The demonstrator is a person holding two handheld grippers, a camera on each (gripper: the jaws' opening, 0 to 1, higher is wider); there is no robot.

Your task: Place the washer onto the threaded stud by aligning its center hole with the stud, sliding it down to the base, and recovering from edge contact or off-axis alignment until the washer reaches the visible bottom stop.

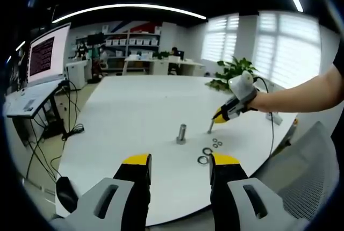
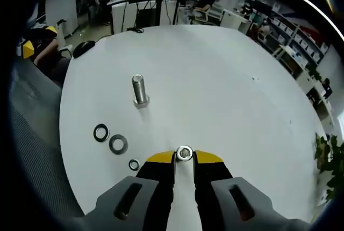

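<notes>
No text, label, brand, number or sign can be read in either view. In the left gripper view a monitor [image 1: 48,53] at about nine o'clock carries rows of light writing on a dark window, too small and blurred to make out. Behind it, toward eleven o'clock, white bins on the shelves [image 1: 131,42] bear no legible marks, and a red and blue band on the far wall [image 1: 141,27] shows no letters that can be told.
</notes>
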